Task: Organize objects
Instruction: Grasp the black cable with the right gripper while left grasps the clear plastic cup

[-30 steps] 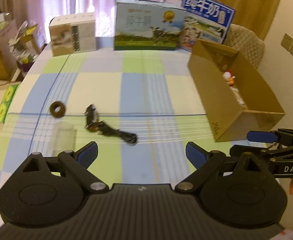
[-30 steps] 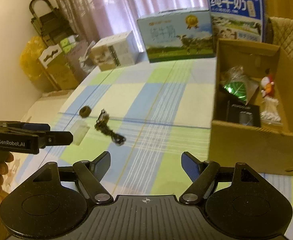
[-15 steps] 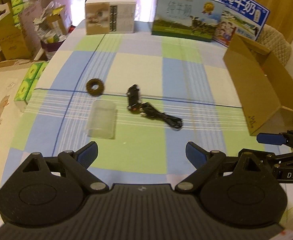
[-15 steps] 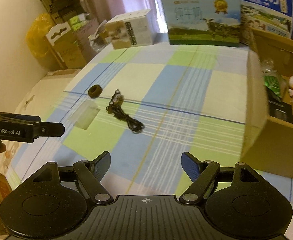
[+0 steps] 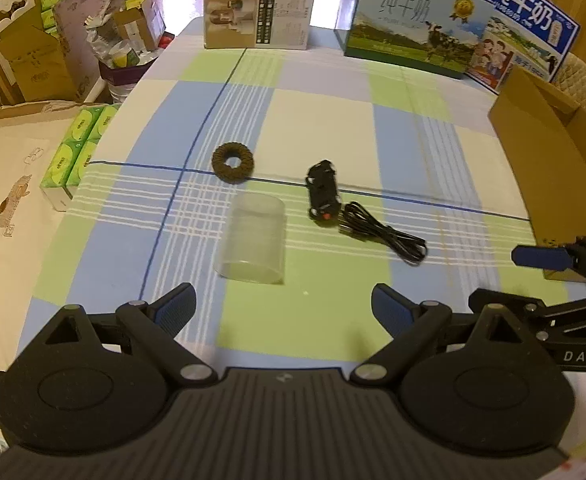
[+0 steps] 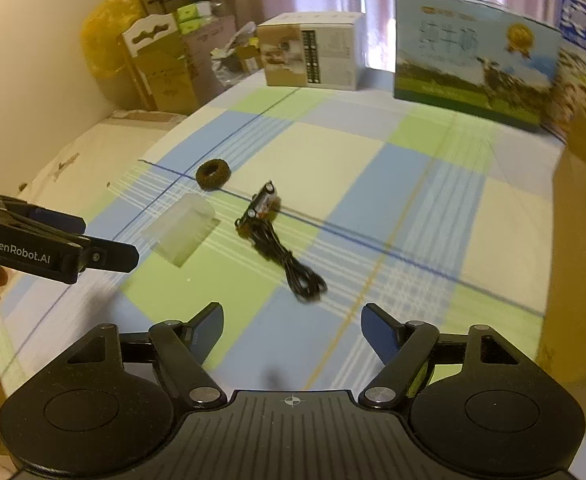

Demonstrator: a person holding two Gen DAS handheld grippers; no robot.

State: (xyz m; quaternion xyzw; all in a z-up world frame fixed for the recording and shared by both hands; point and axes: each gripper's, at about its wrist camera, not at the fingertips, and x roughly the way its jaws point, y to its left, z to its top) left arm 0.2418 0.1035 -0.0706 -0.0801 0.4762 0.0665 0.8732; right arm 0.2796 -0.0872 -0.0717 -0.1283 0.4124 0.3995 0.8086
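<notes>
A: So, which step is judged to be in hand?

B: An approach. 4 loose things are seen on the checked tablecloth (image 5: pixel 325 128): a brown ring (image 5: pixel 233 162) at 11 o'clock in the left wrist view, a clear cup (image 5: pixel 255 240) lying at 12, a toy car (image 5: pixel 323 194) and a black cable (image 5: pixel 385 234) at 1.

A: And the grippers?

B: The left gripper (image 5: pixel 283 304) and right gripper (image 6: pixel 291 330) are both spread wide, nothing held. The cardboard box (image 5: pixel 553 168) is found at 3 o'clock.

A: What is called for next?

B: Probably, 1 item is to be straddled, then pinched.
</notes>
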